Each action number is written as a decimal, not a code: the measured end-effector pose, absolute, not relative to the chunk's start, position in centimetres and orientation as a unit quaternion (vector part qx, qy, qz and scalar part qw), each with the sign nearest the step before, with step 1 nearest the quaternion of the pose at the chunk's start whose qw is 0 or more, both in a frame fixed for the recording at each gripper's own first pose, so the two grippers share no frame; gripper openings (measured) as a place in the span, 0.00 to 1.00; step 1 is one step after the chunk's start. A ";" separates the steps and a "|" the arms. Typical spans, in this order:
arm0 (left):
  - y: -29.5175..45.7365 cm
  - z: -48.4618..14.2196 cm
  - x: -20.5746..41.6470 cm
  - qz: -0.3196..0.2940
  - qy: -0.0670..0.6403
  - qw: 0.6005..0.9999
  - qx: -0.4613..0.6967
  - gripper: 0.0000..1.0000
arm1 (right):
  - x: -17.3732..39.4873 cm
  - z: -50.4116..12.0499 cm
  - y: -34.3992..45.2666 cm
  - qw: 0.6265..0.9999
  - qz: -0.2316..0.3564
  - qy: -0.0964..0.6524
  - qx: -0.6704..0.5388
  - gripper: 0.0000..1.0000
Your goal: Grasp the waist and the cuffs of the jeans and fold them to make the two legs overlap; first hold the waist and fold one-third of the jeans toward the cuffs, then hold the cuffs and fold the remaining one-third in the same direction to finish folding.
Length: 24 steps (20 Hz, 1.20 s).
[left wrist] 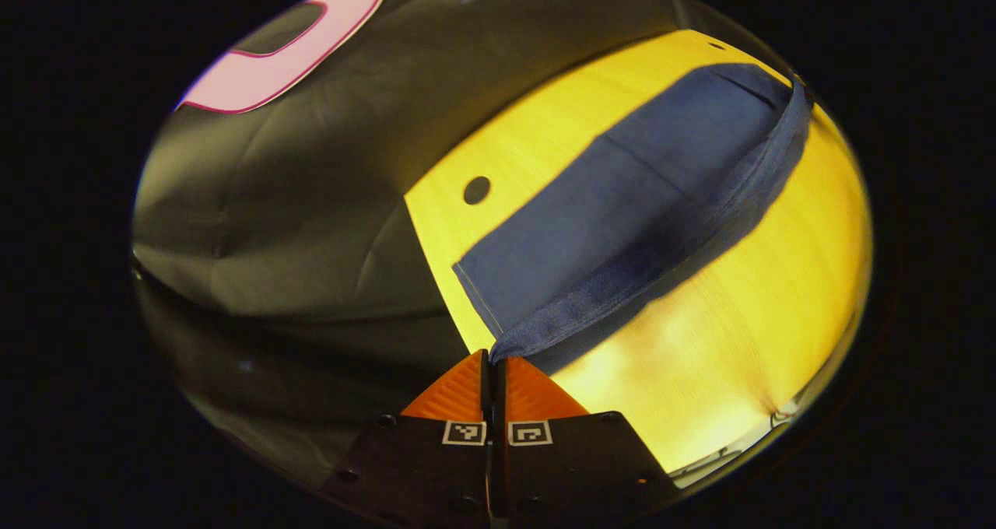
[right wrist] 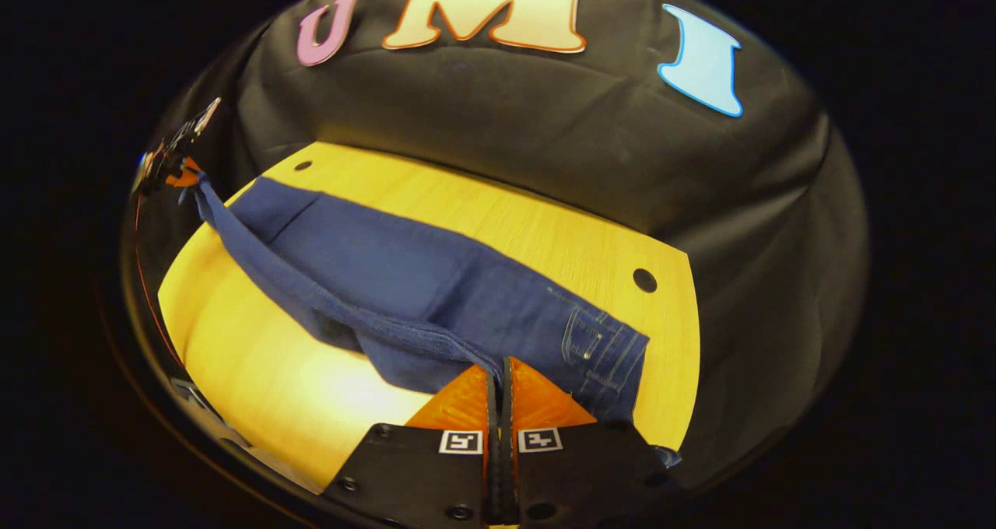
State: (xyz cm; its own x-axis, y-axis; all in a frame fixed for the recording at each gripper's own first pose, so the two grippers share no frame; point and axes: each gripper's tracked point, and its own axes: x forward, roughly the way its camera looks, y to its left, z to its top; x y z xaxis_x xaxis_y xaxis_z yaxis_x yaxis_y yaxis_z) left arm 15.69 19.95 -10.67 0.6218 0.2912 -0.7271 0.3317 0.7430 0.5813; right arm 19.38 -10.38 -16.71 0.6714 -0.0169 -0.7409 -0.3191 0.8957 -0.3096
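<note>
On the yellow counter [right wrist: 545, 241] your jeans [right wrist: 405, 272] lie stretched in one long band, and the near long edge is lifted off the wood between your two grippers, casting a shadow beneath it. In the right gripper view the waist end, with its pocket stitching [right wrist: 595, 342], sits close to the counter's right edge; the far long edge lies flat, with a strip of bare wood between it and the black cloth wall [right wrist: 545, 124]. A round hole [right wrist: 644, 280] in the counter sits just beyond the waist. The widest open surface is the bare, brightly lit wood on the near side of the jeans.

Your right gripper [right wrist: 500, 373] has its fingers closed to a thin slit, pinching the raised edge of denim near the waist. Your left gripper [left wrist: 494, 362] is likewise closed tight on the corner of the cuff end, which hangs up from the counter's edge; another round hole [left wrist: 476, 190] lies just beside that cuff. From the right gripper view you see the left gripper far off at the upper left, held above the counter's far corner with the fabric drawn taut to it.
</note>
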 end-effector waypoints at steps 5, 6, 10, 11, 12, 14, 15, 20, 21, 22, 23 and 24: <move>20.5 -15.7 22.4 0.045 0.427 0.856 0.288 0.00 | 28.9 -19.8 -9.8 0.909 0.063 0.384 -0.149 0.02; 20.7 -17.1 23.2 0.053 0.431 0.857 0.277 0.00 | 30.3 -21.2 -9.8 0.909 0.060 0.387 -0.142 0.02; 20.8 -21.0 27.1 0.083 0.411 0.872 0.255 0.00 | 32.8 -27.1 -10.3 0.902 0.050 0.418 -0.100 0.00; 20.8 -21.3 27.9 0.090 0.402 0.875 0.253 0.00 | 33.1 -27.8 -10.4 0.902 0.050 0.419 -0.090 0.02; 20.4 -21.0 28.1 0.098 0.390 0.881 0.249 0.00 | 33.6 -28.0 -10.4 0.905 0.052 0.414 -0.087 0.00; 20.1 -20.5 28.2 0.109 0.364 0.897 0.227 0.00 | 34.1 -27.8 -10.4 0.912 0.055 0.396 -0.092 0.00; 19.9 -20.1 28.4 0.116 0.350 0.905 0.210 0.00 | 34.4 -27.4 -10.4 0.916 0.055 0.387 -0.093 0.03; 19.8 -18.7 28.1 0.129 0.283 0.941 0.134 0.27 | 35.5 -24.4 -9.5 0.932 0.050 0.353 -0.065 0.13; 19.5 -18.1 28.2 0.124 0.270 0.947 0.123 0.51 | 35.8 -23.8 -9.6 0.934 0.046 0.348 -0.064 0.27; 18.9 -15.9 27.9 0.129 0.252 0.952 0.119 0.76 | 35.8 -23.0 -10.4 0.938 0.047 0.339 -0.059 0.51; 18.8 -14.9 28.0 0.133 0.237 0.955 0.117 1.00 | 36.5 -22.2 -10.9 0.945 0.041 0.321 -0.046 0.76; 18.2 -14.1 27.9 0.134 0.227 0.958 0.114 0.94 | 37.2 -21.0 -11.4 0.953 0.034 0.300 -0.029 1.00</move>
